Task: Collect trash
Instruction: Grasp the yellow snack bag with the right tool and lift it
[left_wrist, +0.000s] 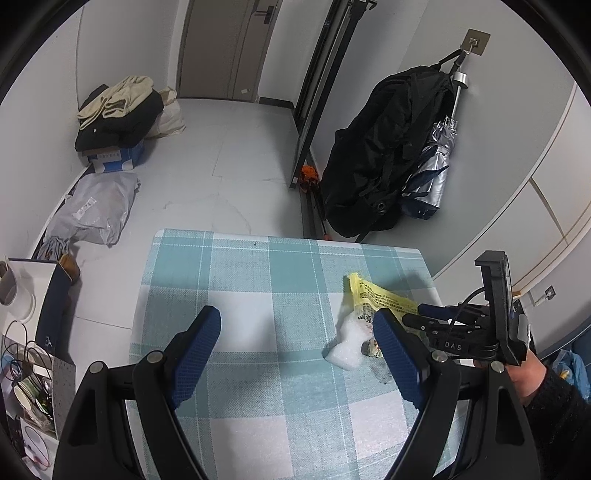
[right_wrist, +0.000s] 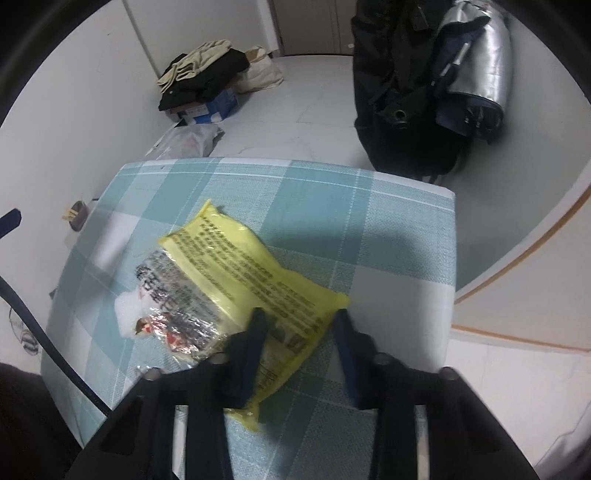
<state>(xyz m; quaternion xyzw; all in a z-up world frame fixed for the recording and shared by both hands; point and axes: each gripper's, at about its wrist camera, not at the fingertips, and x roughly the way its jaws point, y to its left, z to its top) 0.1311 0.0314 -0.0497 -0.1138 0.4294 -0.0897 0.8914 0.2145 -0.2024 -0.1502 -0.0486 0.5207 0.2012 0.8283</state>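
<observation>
A yellow plastic bag (right_wrist: 251, 273) with black print lies on the teal-and-white checked tablecloth (right_wrist: 388, 240). Beside it are a crumpled clear wrapper (right_wrist: 177, 310) and a white foam piece (right_wrist: 127, 310). My right gripper (right_wrist: 301, 314) points down at the bag's near corner. Its fingers straddle that corner, and the bag looks flat and unpinched. In the left wrist view the same yellow bag (left_wrist: 380, 295) and foam (left_wrist: 347, 347) lie at the right, with the right gripper (left_wrist: 417, 314) over them. My left gripper (left_wrist: 297, 314) hangs open above bare cloth (left_wrist: 258, 288), nothing between its fingers.
A black bag (left_wrist: 384, 147) and a silver umbrella (left_wrist: 428, 173) hang on the right wall past the table's far edge. On the floor are clothes on a blue box (left_wrist: 118, 114) and a grey parcel (left_wrist: 92, 206). A cluttered shelf (left_wrist: 29, 369) stands left. A hand (left_wrist: 528, 376) holds the right gripper.
</observation>
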